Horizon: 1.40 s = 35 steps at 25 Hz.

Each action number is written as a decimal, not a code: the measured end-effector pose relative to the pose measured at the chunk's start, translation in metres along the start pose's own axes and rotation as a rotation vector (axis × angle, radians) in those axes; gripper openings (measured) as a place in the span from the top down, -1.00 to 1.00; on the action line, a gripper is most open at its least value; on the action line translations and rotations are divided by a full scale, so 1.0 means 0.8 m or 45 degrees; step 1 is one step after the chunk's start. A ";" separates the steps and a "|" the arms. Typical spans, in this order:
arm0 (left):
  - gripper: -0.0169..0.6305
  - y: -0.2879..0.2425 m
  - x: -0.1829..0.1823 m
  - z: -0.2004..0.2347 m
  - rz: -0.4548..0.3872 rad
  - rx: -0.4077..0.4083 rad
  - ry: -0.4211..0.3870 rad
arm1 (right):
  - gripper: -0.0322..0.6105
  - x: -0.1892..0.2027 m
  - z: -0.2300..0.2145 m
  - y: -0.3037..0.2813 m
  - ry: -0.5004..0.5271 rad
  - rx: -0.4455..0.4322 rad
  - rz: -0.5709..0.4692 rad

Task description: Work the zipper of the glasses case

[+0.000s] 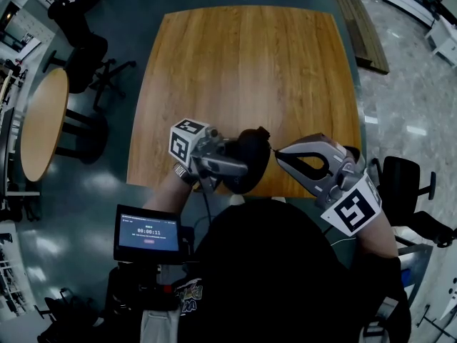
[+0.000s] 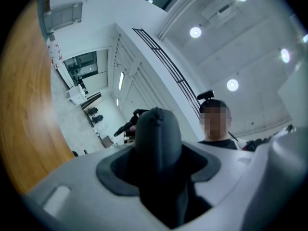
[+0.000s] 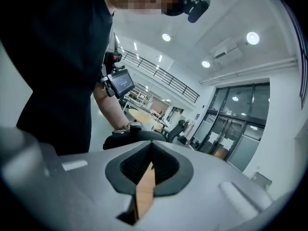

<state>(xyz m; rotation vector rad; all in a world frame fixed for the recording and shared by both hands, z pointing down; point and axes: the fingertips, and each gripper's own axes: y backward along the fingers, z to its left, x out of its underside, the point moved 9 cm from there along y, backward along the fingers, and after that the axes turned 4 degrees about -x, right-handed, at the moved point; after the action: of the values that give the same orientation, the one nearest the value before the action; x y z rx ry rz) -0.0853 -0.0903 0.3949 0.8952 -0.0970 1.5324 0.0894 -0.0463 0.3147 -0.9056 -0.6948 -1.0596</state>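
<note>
Firstly, in the head view, the left hand-held gripper (image 1: 227, 164) is clamping a black, rounded, soft-shelled glasses case (image 1: 250, 156) at the lower middle of the frame. The case is sitting over the near edge of the square, honey-coloured wooden tabletop (image 1: 243, 70). The right hand-held gripper (image 1: 280, 152) is reaching in from the lower right with its jaws pressed together, and its tips are lying just beside the case's right side; whether they are touching it cannot be told. A small screen with a blue display (image 1: 148, 234) is glowing at the lower left, and a round wooden side table (image 1: 43, 123) is standing at the left edge.

Next, in the left gripper view, the left hand-held gripper (image 2: 161, 166) is gripping the glasses case (image 2: 158, 138). The case is rising upright through the middle of the frame and filling the gap between the two pads. The tabletop (image 2: 24, 105) is running along the left edge.

Lastly, in the right gripper view, the right hand-held gripper (image 3: 150, 147) is closed and holding nothing. Its jaw tips are meeting at the centre, and only a strip of the tabletop (image 3: 144, 191) is showing through the slot below them.
</note>
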 end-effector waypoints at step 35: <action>0.14 -0.019 -0.001 0.006 -0.648 0.093 0.289 | 0.88 0.012 0.000 0.008 -0.245 0.147 -0.207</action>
<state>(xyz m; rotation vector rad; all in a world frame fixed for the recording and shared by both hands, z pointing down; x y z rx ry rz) -0.0696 -0.0904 0.3911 0.7259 0.3307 1.1518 0.0986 -0.0492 0.3206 -0.8687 -0.9937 -1.0722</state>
